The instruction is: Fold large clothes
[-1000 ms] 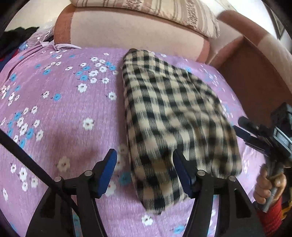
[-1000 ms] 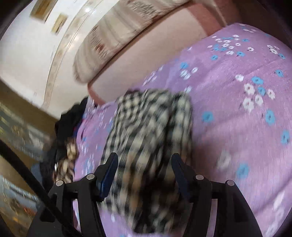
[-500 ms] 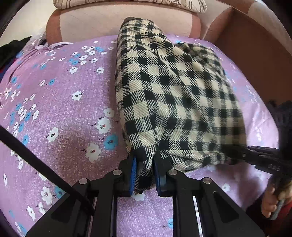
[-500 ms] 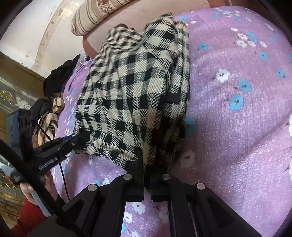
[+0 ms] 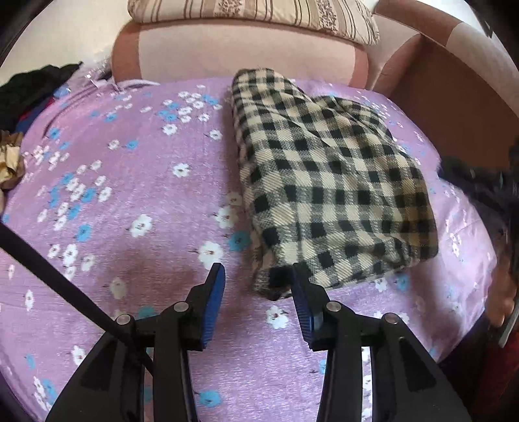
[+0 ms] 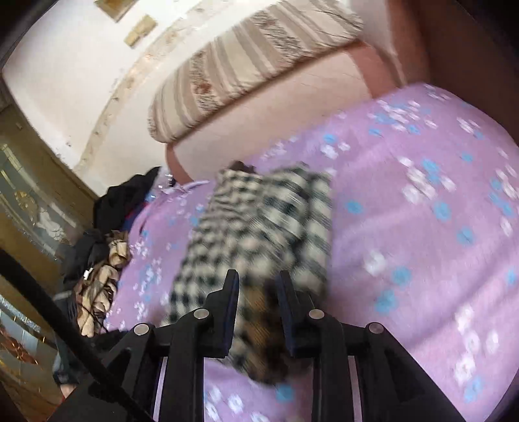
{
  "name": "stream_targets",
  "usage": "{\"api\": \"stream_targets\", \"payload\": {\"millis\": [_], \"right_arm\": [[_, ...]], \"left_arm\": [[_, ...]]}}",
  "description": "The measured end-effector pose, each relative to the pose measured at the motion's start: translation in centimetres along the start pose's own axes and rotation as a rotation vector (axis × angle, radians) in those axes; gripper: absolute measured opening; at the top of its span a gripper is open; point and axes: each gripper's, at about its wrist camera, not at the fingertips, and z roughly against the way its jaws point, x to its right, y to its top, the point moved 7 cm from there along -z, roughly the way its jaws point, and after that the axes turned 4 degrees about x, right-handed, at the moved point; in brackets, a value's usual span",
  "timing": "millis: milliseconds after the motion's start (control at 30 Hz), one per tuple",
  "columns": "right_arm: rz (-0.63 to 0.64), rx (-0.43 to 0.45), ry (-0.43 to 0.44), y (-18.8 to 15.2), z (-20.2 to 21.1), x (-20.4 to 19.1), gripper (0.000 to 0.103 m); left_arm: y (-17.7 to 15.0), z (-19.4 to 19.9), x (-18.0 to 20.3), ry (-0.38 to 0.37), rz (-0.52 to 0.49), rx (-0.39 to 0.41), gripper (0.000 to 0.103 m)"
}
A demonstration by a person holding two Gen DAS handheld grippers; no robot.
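The folded checked garment (image 5: 327, 181), a woolly black-and-cream bundle, lies on the purple flowered bedspread (image 5: 129, 181), its near corner at one o'clock of the left gripper (image 5: 258, 276). Those jaws have just been opening, gripping nothing. The right gripper (image 6: 258, 279), blurred, has likewise just parted over the cloth's near edge.

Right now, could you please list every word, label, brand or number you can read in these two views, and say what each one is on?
None: no readable text in either view.
The checked garment shows only its pattern, no label.
The purple bedspread has only printed flowers.
The striped pillow carries stripes and a floral motif, no words.
The frames on the wall are too blurred to read.
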Motion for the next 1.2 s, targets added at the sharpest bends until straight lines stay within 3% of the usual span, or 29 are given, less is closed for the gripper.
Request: {"api": "stream_targets", "payload": {"millis": [100,200,233,267,333,367,433,533,633,667,700,733,867,900,967,1000,1033,1067,1133,1200], "right_arm": [[0.032,-0.017,0.037,0.7,-3.5,-1.9,0.027],[-0.01,-0.122,0.086,-0.3,-8.3,-2.3,0.027],[-0.019,-0.138,0.023,-0.6,-9.4,-1.1,0.026],[-0.016,-0.139,-0.057,-0.7,-10.0,0.5,0.013],[-0.008,-0.118,-0.207,-0.5,-10.2,3.4,0.004],[-0.021,-0.117,-0.238,-0.2,-10.1,4.6,0.0],[-0.052,-0.088,-0.324,0.5,-9.1,6.0,0.005],[-0.096,0.034,-0.28,2.6,-6.3,5.3,0.008],[-0.059,0.128,-0.203,4.3,-4.0,2.2,0.013],[-0.039,0.129,-0.167,4.5,-3.9,0.8,0.022],[-0.021,0.112,-0.127,4.6,-4.3,-0.5,0.033],[-0.006,0.082,-0.076,4.7,-5.2,-1.8,0.038],[-0.065,-0.087,0.068,4.6,-11.4,-3.2,0.04],[-0.095,-0.122,0.065,4.2,-12.7,-2.3,0.04],[-0.139,-0.146,-0.052,4.2,-15.4,0.8,0.037],[-0.143,-0.134,-0.164,4.3,-16.2,3.1,0.017],[-0.15,-0.133,-0.222,4.4,-16.4,4.4,0.006],[-0.157,-0.125,-0.274,4.5,-16.1,5.2,0.001],[-0.158,-0.075,-0.271,4.9,-14.4,4.6,0.005],[-0.101,-0.03,-0.236,5.1,-12.5,2.1,0.014]], "left_arm": [[0.4,0.5,-0.4,0.061,-0.014,0.049,0.05],[0.9,0.3,-1.1,0.096,-0.023,0.08,0.053],[1.0,0.3,-1.3,0.104,-0.024,0.087,0.053],[1.1,0.2,-1.6,0.112,-0.023,0.094,0.055],[1.1,0.0,-2.4,0.129,-0.006,0.101,0.059],[1.1,-0.1,-2.9,0.132,0.011,0.099,0.059],[1.0,-0.3,-3.8,0.12,0.044,0.081,0.059],[1.1,0.0,-4.6,0.123,0.075,0.085,0.059],[1.5,0.6,-5.3,0.153,0.08,0.116,0.061],[1.8,0.8,-5.5,0.168,0.078,0.132,0.061],[2.0,1.0,-5.7,0.179,0.075,0.143,0.062],[2.2,1.1,-5.7,0.189,0.069,0.153,0.062],[2.6,1.6,-6.0,0.256,0.023,0.186,0.063],[2.8,1.9,-6.2,0.281,0.011,0.204,0.064],[3.2,2.6,-6.6,0.321,0.007,0.237,0.068],[3.4,3.1,-6.9,0.325,0.013,0.253,0.07],[3.6,3.7,-7.3,0.322,0.03,0.275,0.075],[3.9,4.4,-7.7,0.318,0.054,0.301,0.083],[4.5,5.7,-8.7,0.316,0.098,0.345,0.093],[4.8,6.6,-9.8,0.323,0.145,0.375,0.093]]}}
